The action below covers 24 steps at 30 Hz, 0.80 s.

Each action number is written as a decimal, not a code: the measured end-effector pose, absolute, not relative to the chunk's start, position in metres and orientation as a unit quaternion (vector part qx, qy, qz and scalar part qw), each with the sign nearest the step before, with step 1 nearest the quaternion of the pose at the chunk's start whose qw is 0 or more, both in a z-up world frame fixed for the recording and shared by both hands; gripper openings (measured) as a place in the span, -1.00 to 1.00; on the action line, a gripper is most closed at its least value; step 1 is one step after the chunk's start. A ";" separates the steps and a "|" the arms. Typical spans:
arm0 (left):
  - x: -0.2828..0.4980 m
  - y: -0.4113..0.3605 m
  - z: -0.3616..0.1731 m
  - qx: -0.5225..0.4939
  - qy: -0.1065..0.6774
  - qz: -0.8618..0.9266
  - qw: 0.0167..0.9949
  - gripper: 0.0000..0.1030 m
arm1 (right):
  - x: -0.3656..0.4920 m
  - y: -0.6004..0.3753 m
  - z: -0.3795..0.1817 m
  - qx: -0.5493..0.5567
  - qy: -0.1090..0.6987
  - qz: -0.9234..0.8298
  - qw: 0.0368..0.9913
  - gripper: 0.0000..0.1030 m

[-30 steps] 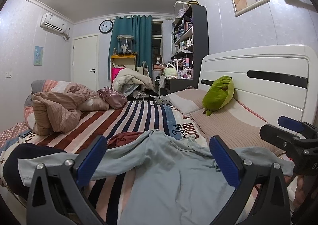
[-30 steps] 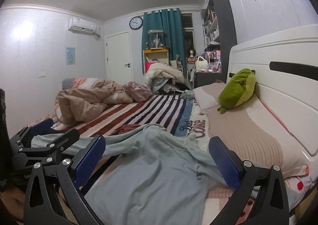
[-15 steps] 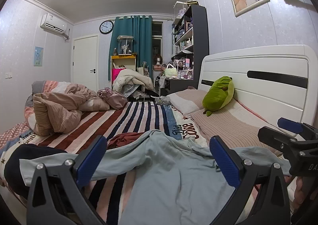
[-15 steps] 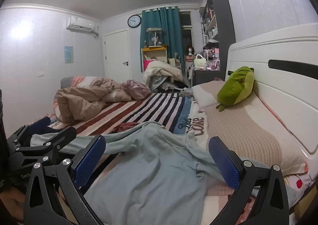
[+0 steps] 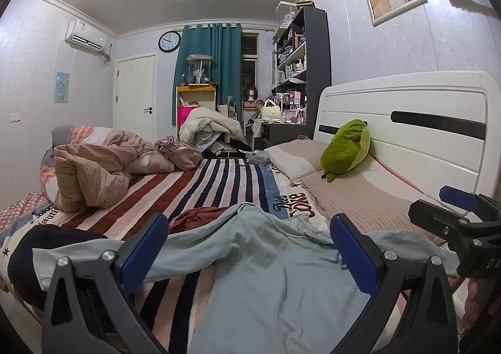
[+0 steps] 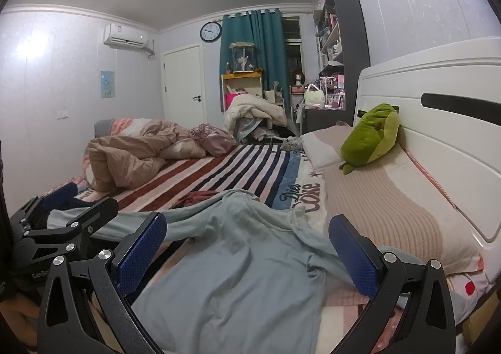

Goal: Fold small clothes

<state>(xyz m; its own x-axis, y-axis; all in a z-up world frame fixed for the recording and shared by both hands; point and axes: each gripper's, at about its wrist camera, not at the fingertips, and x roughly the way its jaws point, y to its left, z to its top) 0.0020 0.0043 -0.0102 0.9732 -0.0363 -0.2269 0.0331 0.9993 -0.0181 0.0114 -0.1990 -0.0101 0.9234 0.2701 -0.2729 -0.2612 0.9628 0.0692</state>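
A light blue long-sleeved shirt (image 5: 266, 275) lies spread on the bed with its sleeves out to both sides, somewhat wrinkled; the right wrist view shows the shirt (image 6: 238, 260) too. My left gripper (image 5: 247, 247) hovers open over the shirt's lower part, its blue pads wide apart and holding nothing. My right gripper (image 6: 247, 247) hangs open above the same shirt and is empty as well. In the left wrist view the right gripper (image 5: 438, 207) shows near the right sleeve. The left gripper (image 6: 78, 202) sits near the left sleeve in the right wrist view.
A dark red garment (image 5: 200, 216) lies just beyond the shirt's collar, and a dark navy garment (image 5: 47, 247) lies under the left sleeve. A bunched striped duvet (image 5: 90, 172) fills the far left, with pillows and a green plush (image 5: 344, 147) against the white headboard (image 5: 407, 122).
Almost nothing has moved. Both grippers stay open over the shirt, and the left one has drifted slightly left in the right wrist view.
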 end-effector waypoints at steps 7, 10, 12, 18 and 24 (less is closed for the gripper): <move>0.001 0.005 -0.009 -0.006 0.115 -0.016 0.993 0.98 | 0.012 -0.198 -0.008 0.016 0.142 0.136 0.980 1.00; 0.000 0.006 -0.010 -0.007 0.117 -0.016 0.993 0.98 | 0.012 -0.197 -0.008 0.016 0.142 0.135 0.980 1.00; 0.000 0.006 -0.010 -0.007 0.117 -0.015 0.993 0.98 | 0.012 -0.196 -0.008 0.016 0.143 0.135 0.980 1.00; 0.000 0.006 -0.010 -0.007 0.117 -0.016 0.993 0.98 | 0.011 -0.196 -0.008 0.016 0.143 0.136 0.980 1.00; -0.002 0.014 -0.014 -0.011 0.122 -0.016 0.992 0.98 | 0.011 -0.193 -0.011 0.030 0.144 0.155 0.977 1.00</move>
